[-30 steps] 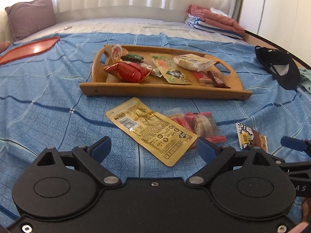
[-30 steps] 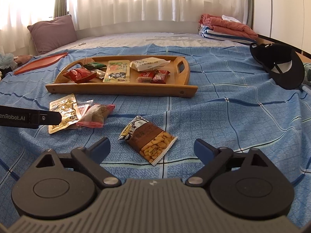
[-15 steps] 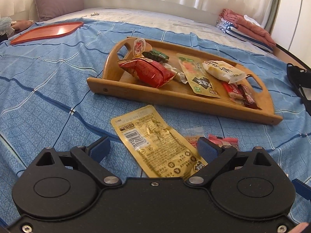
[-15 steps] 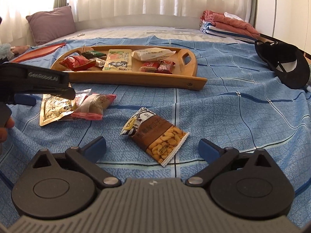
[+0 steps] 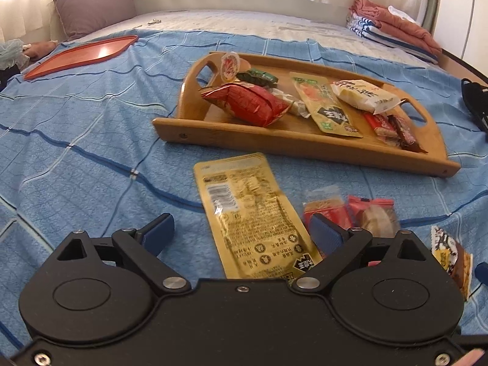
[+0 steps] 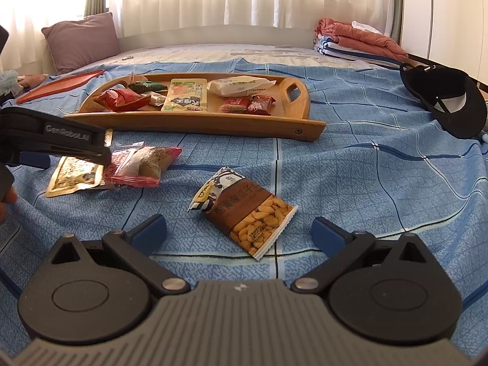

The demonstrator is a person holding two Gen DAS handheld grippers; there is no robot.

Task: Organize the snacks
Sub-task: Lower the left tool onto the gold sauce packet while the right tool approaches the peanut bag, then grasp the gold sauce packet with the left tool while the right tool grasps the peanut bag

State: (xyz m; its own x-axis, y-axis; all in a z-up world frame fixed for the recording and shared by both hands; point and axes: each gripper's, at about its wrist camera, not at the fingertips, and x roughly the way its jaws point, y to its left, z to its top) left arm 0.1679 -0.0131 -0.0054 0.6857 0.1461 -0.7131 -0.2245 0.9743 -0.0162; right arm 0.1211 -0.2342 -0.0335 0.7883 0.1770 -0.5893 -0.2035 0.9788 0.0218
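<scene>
Below, left gripper [image 5: 241,231] open over gold packet [image 5: 253,213], wooden tray [image 5: 305,149] beyond

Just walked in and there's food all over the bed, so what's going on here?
A person is tidying snacks into a wooden tray on the bed, with a gripper in each hand. Several packets already lie in the tray. The left gripper is open over a yellow packet lying on the blue sheet. The right gripper is open in front of a peanut packet. Neither packet is gripped. Two pink-wrapped snacks also wait beside the yellow packet.
</scene>
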